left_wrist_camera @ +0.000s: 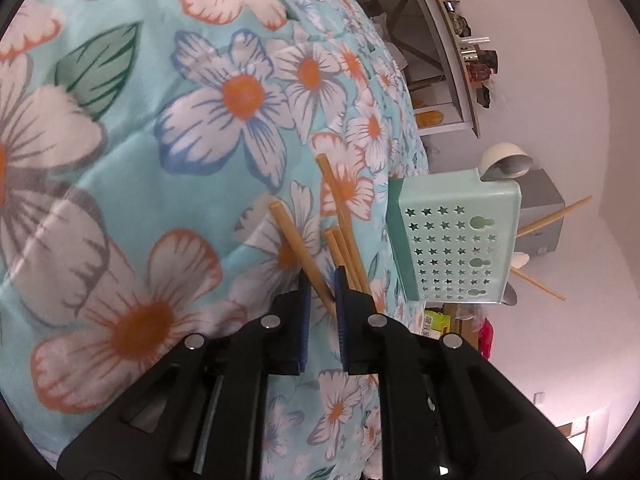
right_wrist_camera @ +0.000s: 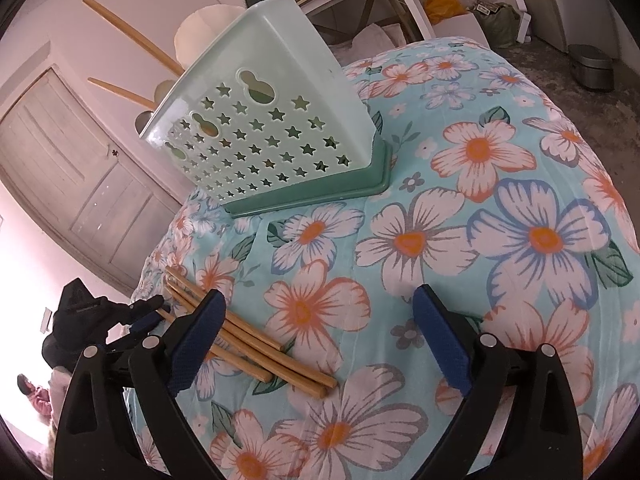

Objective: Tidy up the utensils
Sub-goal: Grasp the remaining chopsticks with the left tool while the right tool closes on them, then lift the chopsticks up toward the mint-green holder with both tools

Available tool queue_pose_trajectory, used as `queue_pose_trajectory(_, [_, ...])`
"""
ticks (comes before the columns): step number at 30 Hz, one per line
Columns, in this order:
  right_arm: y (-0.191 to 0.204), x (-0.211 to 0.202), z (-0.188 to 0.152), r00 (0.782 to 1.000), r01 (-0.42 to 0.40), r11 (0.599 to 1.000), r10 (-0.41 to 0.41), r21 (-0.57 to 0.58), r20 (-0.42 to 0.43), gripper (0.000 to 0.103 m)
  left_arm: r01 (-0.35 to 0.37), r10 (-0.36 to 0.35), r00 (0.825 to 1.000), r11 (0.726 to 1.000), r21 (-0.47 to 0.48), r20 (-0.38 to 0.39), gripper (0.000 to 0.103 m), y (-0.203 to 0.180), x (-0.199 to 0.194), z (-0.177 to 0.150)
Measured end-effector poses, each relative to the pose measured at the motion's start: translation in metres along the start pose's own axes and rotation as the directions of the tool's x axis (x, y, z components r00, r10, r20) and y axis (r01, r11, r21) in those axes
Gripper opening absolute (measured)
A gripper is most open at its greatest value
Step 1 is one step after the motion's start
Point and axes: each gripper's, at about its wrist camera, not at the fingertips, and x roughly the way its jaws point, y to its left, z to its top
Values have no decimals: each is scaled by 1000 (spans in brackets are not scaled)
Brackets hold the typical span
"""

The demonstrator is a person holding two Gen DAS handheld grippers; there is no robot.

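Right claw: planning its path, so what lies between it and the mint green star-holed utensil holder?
Only bare floral cloth, in the right wrist view, separates the right claw from the holder.

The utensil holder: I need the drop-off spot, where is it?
The mint utensil holder stands at upper left of the right wrist view, on the floral quilt, beyond the loose chopsticks.

Both the left gripper point(left_wrist_camera: 322, 292) and the right gripper point(right_wrist_camera: 316, 320) are showing black plastic arms, blue textured pads point(right_wrist_camera: 440, 336) and round silver screws point(right_wrist_camera: 487, 339).
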Motion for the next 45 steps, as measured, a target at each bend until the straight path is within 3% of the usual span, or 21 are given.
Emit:
queue_pose_trajectory(8, [4, 3, 0, 1000, 10, 1000, -10, -21, -7, 97, 3, -3, 1000, 1000, 18, 7, 12, -2, 8, 3])
queue_pose_trajectory(14, [8, 3, 2, 999, 27, 999, -28, -33, -34, 96, -15, 10, 999, 991, 132, 39, 12, -13, 6, -3])
queue_pose_trajectory(17, [21, 1, 4, 997, 53, 995, -59, -88, -57, 88, -50, 36, 997, 973, 225, 64, 14, -20, 0, -9])
queue_pose_trajectory(20, [53, -1, 9, 997, 53, 974, -64, -220, -45, 78, -75, 47, 994, 945, 318, 95, 16, -23, -6, -19])
queue_pose_trajectory(22, [82, 2, 14, 998, 21, 946, -39, -325, -50, 75, -77, 40, 993, 931, 358, 109, 17, -22, -9, -24])
queue_pose_trajectory(25, [130, 16, 21, 996, -40, 878, 0, -477, -84, 63, -62, 18, 993, 921, 384, 116, 17, -18, -15, -27])
queue_pose_trajectory(29, [173, 47, 33, 982, -160, 810, 74, -564, -173, 48, -40, -17, 991, 906, 421, 130, 18, -12, -21, -32])
queue_pose_trajectory(33, [201, 87, 36, 961, -211, 749, 39, -628, -276, 36, -22, -51, 988, 886, 462, 146, 18, -8, -26, -37])
queue_pose_trajectory(40, [230, 138, 23, 921, -257, 637, -66, -727, -383, 27, -4, -87, 984, 862, 507, 155, 19, -5, -29, -42])
queue_pose_trajectory(45, [238, 157, 21, 906, -285, 604, -84, -745, -415, 23, 5, -99, 983, 856, 517, 155, 19, -4, -31, -44])
